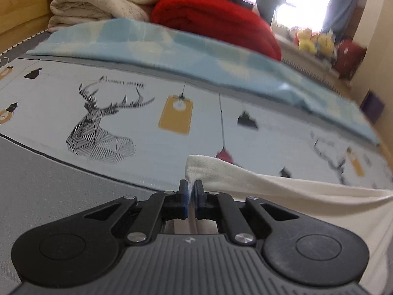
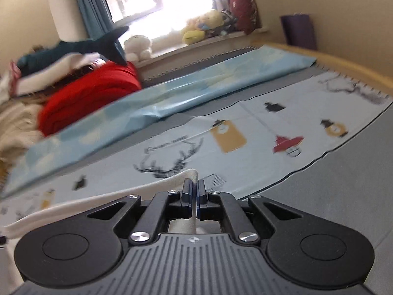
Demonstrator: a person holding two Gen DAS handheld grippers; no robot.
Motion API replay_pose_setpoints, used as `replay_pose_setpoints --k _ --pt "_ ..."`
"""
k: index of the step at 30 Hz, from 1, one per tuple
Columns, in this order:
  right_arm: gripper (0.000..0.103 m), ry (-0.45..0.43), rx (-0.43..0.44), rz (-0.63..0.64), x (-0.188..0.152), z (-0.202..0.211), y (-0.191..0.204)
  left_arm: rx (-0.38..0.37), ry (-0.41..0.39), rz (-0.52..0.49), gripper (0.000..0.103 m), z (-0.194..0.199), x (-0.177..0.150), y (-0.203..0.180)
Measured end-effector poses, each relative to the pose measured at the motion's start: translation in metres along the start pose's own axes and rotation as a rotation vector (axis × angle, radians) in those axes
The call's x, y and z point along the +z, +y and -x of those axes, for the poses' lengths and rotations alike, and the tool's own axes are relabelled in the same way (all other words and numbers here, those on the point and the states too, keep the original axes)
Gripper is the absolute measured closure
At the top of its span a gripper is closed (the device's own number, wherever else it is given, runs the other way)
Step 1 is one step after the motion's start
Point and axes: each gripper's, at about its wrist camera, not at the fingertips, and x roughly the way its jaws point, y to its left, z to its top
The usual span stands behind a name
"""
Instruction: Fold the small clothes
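A small cream-white garment (image 1: 282, 184) hangs between my two grippers above the bed. My left gripper (image 1: 191, 186) is shut on one corner of it, and the cloth trails off to the right and down. My right gripper (image 2: 194, 185) is shut on another corner of the same garment (image 2: 98, 200), whose edge stretches off to the left. Both corners poke out just past the fingertips. The rest of the garment is hidden below the grippers.
The bed has a pale blue sheet with deer and lamp prints (image 1: 103, 125) and a grey border (image 2: 343, 184). A folded light blue cloth (image 1: 172, 49), a red blanket (image 1: 216, 19) and cream blankets (image 1: 98, 0) lie at the far side. Soft toys (image 2: 201, 27) sit on the windowsill.
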Motion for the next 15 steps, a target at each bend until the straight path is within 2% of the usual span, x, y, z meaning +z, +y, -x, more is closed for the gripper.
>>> replay_pose_setpoints --k 3,6,8,10,12,15 --pt "0.101 0.019 -0.035 -0.001 -0.001 -0.014 0.007 -0.005 -0.033 0.013 0.099 -0.001 0.004 -0.003" --pt "0.101 -0.022 -0.055 -0.034 0.003 -0.018 0.014 0.007 -0.054 0.049 0.093 -0.001 0.011 -0.001" --pt "0.099 -0.001 -0.093 -0.037 0.004 -0.026 0.019 0.005 0.0 0.076 0.09 -0.006 0.015 0.002" --pt "0.092 0.075 -0.13 -0.056 0.0 -0.036 0.019 0.008 0.063 0.07 0.09 -0.011 0.015 0.003" --pt "0.091 0.16 -0.109 -0.068 -0.005 -0.043 0.016 0.021 0.102 0.044 0.09 -0.008 0.018 0.005" --pt "0.091 0.28 -0.074 -0.023 -0.011 -0.041 0.014 -0.059 0.232 0.074 0.086 -0.005 0.016 0.017"
